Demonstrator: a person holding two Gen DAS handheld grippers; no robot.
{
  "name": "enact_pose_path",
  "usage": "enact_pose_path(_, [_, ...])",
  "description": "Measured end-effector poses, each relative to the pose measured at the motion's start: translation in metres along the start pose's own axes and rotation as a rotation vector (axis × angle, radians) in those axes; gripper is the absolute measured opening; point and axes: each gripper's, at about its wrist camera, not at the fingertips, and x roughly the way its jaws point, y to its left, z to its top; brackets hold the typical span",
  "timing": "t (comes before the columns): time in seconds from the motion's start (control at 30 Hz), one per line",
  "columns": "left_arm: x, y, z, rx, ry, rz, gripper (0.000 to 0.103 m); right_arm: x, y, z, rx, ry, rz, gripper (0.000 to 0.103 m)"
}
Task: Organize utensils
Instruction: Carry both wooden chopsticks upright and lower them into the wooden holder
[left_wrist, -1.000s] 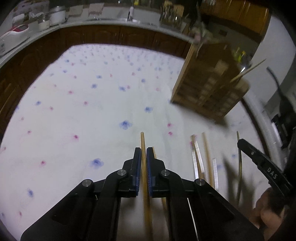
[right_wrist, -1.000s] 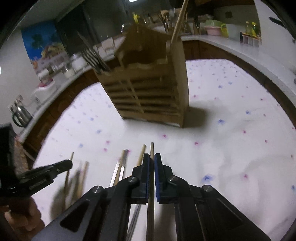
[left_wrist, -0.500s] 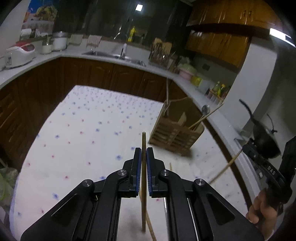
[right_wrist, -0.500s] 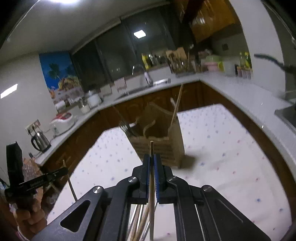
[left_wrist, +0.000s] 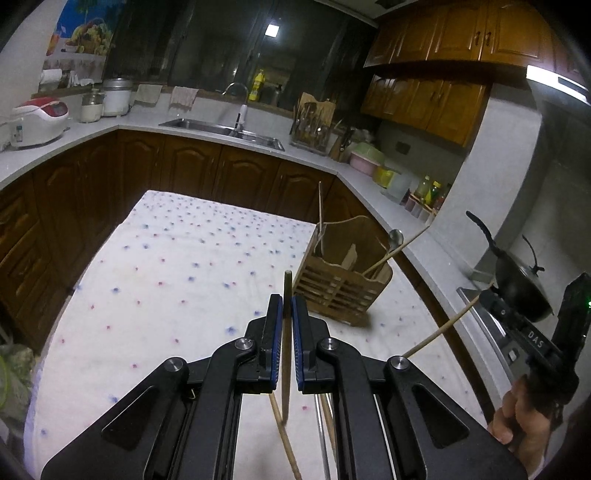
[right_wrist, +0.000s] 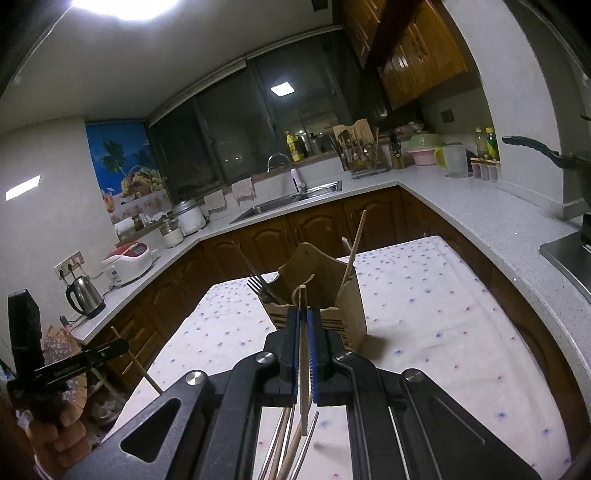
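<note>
The left gripper (left_wrist: 287, 306) is clamped on one wooden chopstick (left_wrist: 286, 332), which stands between its blue pads, its tip poking out just past them and its lower end hanging below the jaws, above the tabletop (left_wrist: 177, 280). The right gripper (right_wrist: 303, 317) is likewise closed on a single wooden chopstick (right_wrist: 303, 354), held the same way, tip just beyond the pads.

Ahead of each gripper, well apart from it, stands one slatted wooden holder (left_wrist: 343, 284) on the flowered cloth; seen from the right gripper it sits straight beyond the fingertips, from the left gripper ahead and to the right. In it: one fork (right_wrist: 260, 288), one spoon (left_wrist: 395, 236), and at least two thin sticks leaning out.

Under the right gripper lie loose utensils (right_wrist: 291, 443) on the tabletop, a mix of wooden and metal chopsticks, at least four; the exact count is hidden by the gripper body.

Both held chopsticks are pale, plain, straight and slender.
</note>
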Motion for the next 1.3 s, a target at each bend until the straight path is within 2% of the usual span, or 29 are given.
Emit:
enact_pose_path(0.43, [0.002, -0.012, 0.017, 0.011, -0.034, -0.016, 0.005, 0.001, -0.004, 0.010, 0.004, -0.024, -0.003, 0.004])
enact_pose_path(0.63, [0.001, -0.028, 0.047, 0.030, -0.096, -0.037, 0.005, 0.002, -0.004, 0.025, -0.002, -0.059, -0.008, 0.004])
enact_pose_path(0.8, [0.003, -0.045, 0.085, 0.053, -0.174, -0.055, 0.005, 0.005, -0.005, 0.056, -0.013, -0.125, -0.017, 0.004])
enact_pose_path(1.07, [0.039, -0.070, 0.140, 0.069, -0.259, -0.060, 0.005, 0.031, -0.006, 0.104, -0.026, -0.206, -0.046, 0.004])
enact_pose_path(1.3, [0.100, -0.067, 0.135, 0.019, -0.225, -0.046, 0.005, 0.063, -0.015, 0.106, -0.034, -0.214, -0.082, 0.004])
